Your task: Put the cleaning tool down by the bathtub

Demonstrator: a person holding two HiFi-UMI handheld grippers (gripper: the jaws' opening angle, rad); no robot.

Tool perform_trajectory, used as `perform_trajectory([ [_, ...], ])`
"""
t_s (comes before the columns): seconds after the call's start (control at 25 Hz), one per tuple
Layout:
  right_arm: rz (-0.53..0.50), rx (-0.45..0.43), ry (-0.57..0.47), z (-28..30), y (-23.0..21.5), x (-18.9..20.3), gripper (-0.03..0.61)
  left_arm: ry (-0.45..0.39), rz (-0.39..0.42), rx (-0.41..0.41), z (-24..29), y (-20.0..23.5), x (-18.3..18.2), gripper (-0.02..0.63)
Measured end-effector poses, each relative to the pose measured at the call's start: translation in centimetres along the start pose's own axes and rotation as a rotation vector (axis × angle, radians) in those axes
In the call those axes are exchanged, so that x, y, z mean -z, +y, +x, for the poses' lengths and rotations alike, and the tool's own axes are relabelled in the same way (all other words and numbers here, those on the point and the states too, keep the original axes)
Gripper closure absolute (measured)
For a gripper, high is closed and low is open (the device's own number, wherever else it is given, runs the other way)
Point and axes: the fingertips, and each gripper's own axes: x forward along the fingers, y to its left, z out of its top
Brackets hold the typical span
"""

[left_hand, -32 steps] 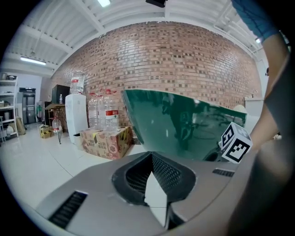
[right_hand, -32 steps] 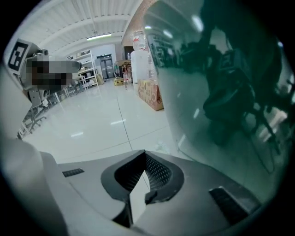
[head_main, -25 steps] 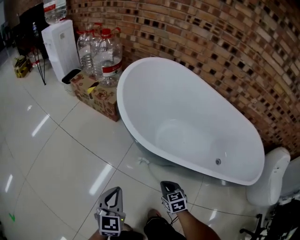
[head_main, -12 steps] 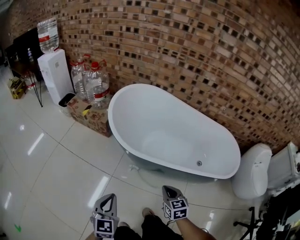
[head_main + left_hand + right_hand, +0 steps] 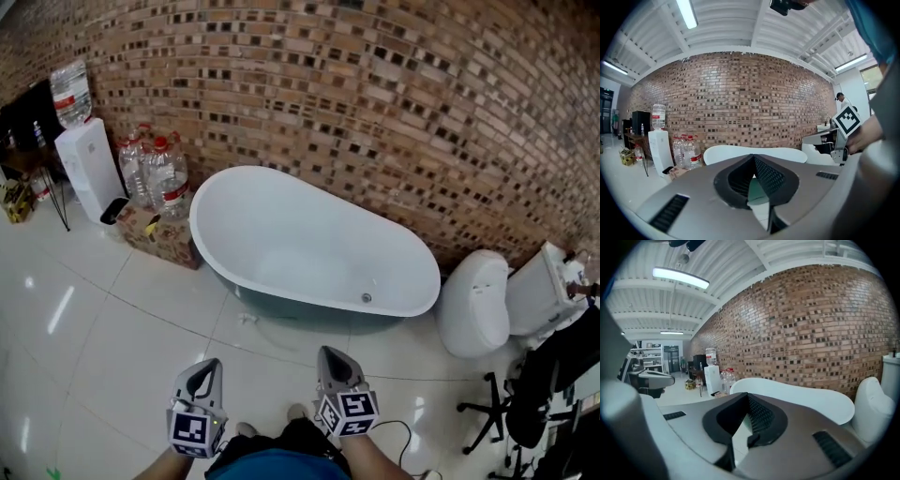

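Open floor (image 5: 112,328) fronts the bathtub (image 5: 300,239); a toilet (image 5: 473,305) crowds one end.

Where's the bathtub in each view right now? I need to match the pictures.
Head view: bathtub at centre, seen from above.
Left gripper view: white rim just below centre.
Right gripper view: right of centre.
Shared landmark: water dispenser, left of the bathtub in all three.

Bathrm mock-up w/ bathtub (image 5: 309,234), toilet (image 5: 473,305), water cooler (image 5: 84,169).

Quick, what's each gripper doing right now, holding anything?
Left gripper: closed, holding nothing.
Right gripper: closed, holding nothing.
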Motion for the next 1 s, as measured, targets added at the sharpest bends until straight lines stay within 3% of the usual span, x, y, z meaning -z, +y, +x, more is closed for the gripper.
perform_trajectory([
  [0.2, 0.033, 0.053, -0.121, -6.9, -1.9, -5.3, 0.565, -0.027, -0.058, -0.032, -1.6, -3.3, -3.7, 0.607],
  [0.52, 0.072, 0.141, -0.174, -14.5, -8.6, -6.6, 0.565, -0.067, -0.034, 0.02, -0.7, -12.4, -8.1, 0.607],
  [0.72, 0.074, 0.147, -0.186, -16.5, -11.6, -6.5, 0.566, -0.067, 0.012, 0.039, 0.3, -17.6, -8.4, 0.607],
  [1.0, 0.076, 0.241, -0.197, -18.5, -11.9, -7.2, 0.566, -0.058, 0.042, 0.119, 0.7, -19.6, -8.0, 0.607],
])
